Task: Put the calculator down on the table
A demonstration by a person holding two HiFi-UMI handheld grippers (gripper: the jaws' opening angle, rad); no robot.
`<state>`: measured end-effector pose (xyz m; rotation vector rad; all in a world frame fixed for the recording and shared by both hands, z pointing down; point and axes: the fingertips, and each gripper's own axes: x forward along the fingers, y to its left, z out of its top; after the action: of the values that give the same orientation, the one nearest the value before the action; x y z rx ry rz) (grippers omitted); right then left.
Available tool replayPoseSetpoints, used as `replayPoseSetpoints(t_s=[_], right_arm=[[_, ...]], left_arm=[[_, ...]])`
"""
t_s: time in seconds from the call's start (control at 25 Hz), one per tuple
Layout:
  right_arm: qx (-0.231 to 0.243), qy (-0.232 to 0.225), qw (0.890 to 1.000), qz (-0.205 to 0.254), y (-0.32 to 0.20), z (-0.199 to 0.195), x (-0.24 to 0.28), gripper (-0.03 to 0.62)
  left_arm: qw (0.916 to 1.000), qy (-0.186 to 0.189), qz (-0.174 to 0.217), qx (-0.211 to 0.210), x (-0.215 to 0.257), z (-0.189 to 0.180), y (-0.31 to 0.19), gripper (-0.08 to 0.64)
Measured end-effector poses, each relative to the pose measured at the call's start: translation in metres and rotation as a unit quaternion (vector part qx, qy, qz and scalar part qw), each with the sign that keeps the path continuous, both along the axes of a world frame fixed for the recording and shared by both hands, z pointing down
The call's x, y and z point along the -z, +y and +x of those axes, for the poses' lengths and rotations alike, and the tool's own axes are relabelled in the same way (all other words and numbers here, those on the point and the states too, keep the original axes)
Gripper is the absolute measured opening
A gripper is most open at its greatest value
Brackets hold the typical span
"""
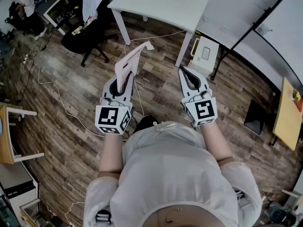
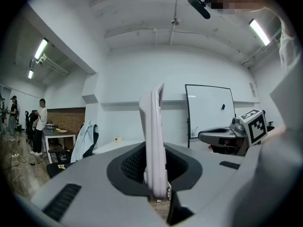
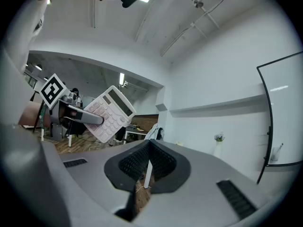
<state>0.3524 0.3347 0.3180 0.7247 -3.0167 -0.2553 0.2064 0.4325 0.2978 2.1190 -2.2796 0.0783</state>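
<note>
From my head camera, my left gripper (image 1: 122, 85) is pinching the calculator (image 1: 130, 62) by its near end. The calculator sticks out in front of the jaws, tipped on edge, over the wooden floor (image 1: 71, 93) and near the white table (image 1: 161, 4) but not on it. My right gripper (image 1: 189, 77) is held beside it at the same level, its jaws pressed together with nothing in them. A white box (image 1: 204, 54) stands on the floor by the table leg, and a chair with a jacket over it (image 1: 90, 13) is off to the left.

In my left gripper view, the calculator (image 2: 154, 136) stands edge-on between the dark pads, which press on it from both sides. To the right I see my right gripper (image 2: 222, 135) with its marker cube (image 2: 256, 125), and a whiteboard (image 2: 210, 110) behind it. A person (image 2: 40, 126) stands far off at the left.

In my right gripper view, the gripper (image 3: 149, 157) has its two pads meeting in a closed V, empty. To the left, the calculator (image 3: 111, 112) shows its keys and screen, tilted, with my left gripper (image 3: 85, 116) clamped across its lower part.
</note>
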Motion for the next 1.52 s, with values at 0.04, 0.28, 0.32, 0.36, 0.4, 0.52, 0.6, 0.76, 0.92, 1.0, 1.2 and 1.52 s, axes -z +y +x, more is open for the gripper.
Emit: replayPoseSetpoints(t_s=[0.04,0.28,0.32,0.36,0.4,0.52,0.6,0.76,0.92,1.0,1.2,1.52], right_arm=[[-0.002,0.002,1.000,-0.003,-0.001,0.001,0.000,0.003],[-0.002,-0.001,1.000,-0.001,-0.008,0.002,0.000,0.003],[-0.001,-0.001,1.000,0.000,-0.009,0.001,0.000,0.003],[-0.001,-0.001,1.000,0.000,-0.010,0.000,0.000,0.003],[0.000,-0.002,1.000,-0.001,-0.010,0.000,0.001,0.003],[-0.005,-0.017,1.000,-0.005,-0.014,0.000,0.001,0.005],[-0.008,-0.018,1.000,-0.007,-0.018,0.000,-0.002,0.006],[-0.011,-0.011,1.000,-0.013,-0.030,-0.004,-0.008,0.006],[-0.017,-0.025,0.999,-0.033,-0.049,-0.021,-0.016,0.006],[-0.019,-0.018,0.999,-0.036,-0.062,-0.035,-0.021,0.006],[-0.033,-0.014,0.998,-0.044,-0.090,-0.084,-0.028,0.006],[-0.078,-0.010,0.996,-0.045,-0.156,-0.187,-0.025,0.006]], left_arm=[[1.0000,0.000,0.001,0.001,0.000,0.000,0.000,0.075],[1.0000,0.001,-0.001,0.003,-0.003,0.001,-0.006,0.075],[1.0000,0.002,-0.001,0.003,-0.004,0.001,-0.006,0.075],[1.0000,0.004,-0.001,0.003,-0.004,0.001,-0.007,0.075],[1.0000,0.006,-0.001,0.003,-0.004,0.000,-0.008,0.075],[0.9999,0.010,0.001,0.004,-0.004,-0.004,-0.010,0.075],[0.9999,0.013,0.001,0.005,-0.006,-0.006,-0.012,0.075],[0.9998,0.018,-0.009,0.004,-0.010,-0.013,-0.021,0.075],[0.9996,0.019,-0.019,0.003,-0.015,-0.035,-0.038,0.075],[0.9995,0.020,-0.023,0.002,-0.017,-0.051,-0.051,0.075],[0.9992,0.023,-0.032,-0.009,-0.025,-0.103,-0.081,0.075],[0.9970,0.042,-0.030,-0.058,-0.018,-0.218,-0.162,0.075]])
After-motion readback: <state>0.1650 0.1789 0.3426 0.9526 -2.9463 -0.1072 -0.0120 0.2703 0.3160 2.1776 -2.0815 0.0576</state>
